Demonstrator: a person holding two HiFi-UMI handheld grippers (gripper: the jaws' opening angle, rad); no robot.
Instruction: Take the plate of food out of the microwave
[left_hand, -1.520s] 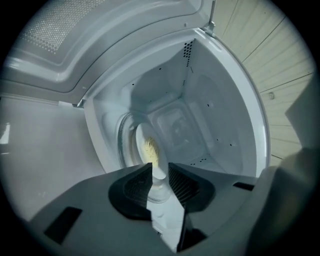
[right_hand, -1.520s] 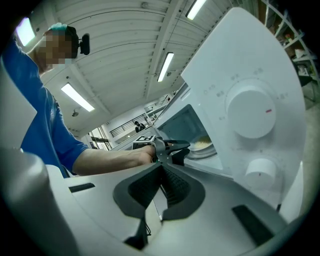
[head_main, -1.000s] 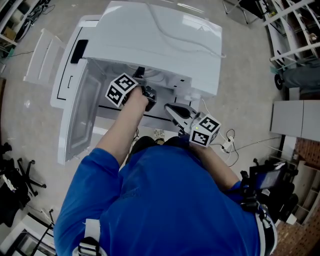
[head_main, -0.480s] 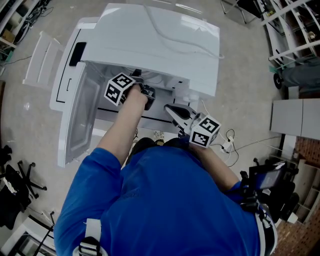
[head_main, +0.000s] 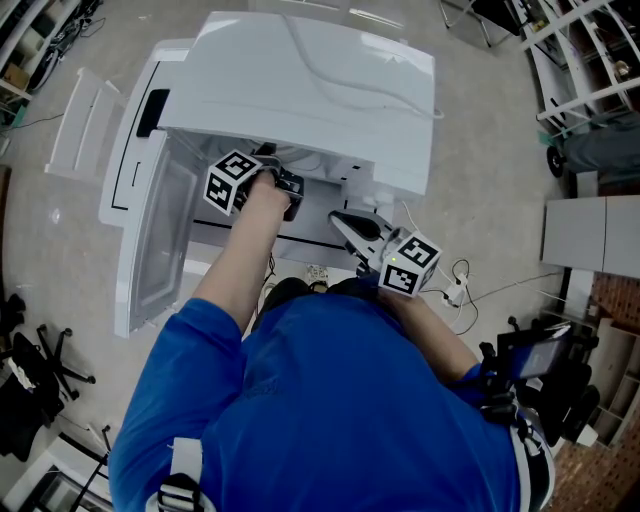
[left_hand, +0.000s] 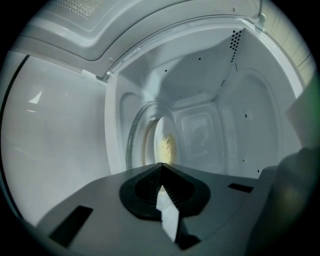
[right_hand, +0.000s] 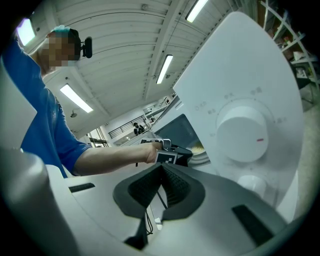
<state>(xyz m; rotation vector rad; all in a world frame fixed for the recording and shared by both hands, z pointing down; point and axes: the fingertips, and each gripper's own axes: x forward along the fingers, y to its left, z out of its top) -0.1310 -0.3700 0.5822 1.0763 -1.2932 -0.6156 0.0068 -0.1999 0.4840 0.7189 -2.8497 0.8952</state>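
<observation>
A white plate (left_hand: 161, 146) with pale yellow food sits on the glass turntable (left_hand: 134, 145) inside the white microwave (head_main: 310, 80). My left gripper (left_hand: 161, 166) is inside the cavity. Its jaws are closed together at the plate's near rim, and a white sliver shows between them. In the head view the left gripper (head_main: 287, 186) is under the microwave's top and the plate is hidden. My right gripper (right_hand: 161, 167) is shut and empty in front of the control panel. From above, the right gripper (head_main: 350, 226) is outside the microwave, right of the opening.
The microwave door (head_main: 150, 230) hangs open at the left of the opening. Two round knobs (right_hand: 245, 137) are on the panel at the right. A cable (head_main: 455, 290) runs over the floor. Shelving (head_main: 580, 60) and black chair bases (head_main: 30, 360) stand around.
My left gripper has gone deeper into the cavity, and its jaws, apart before around the plate's rim, have closed. The right gripper has hardly moved.
</observation>
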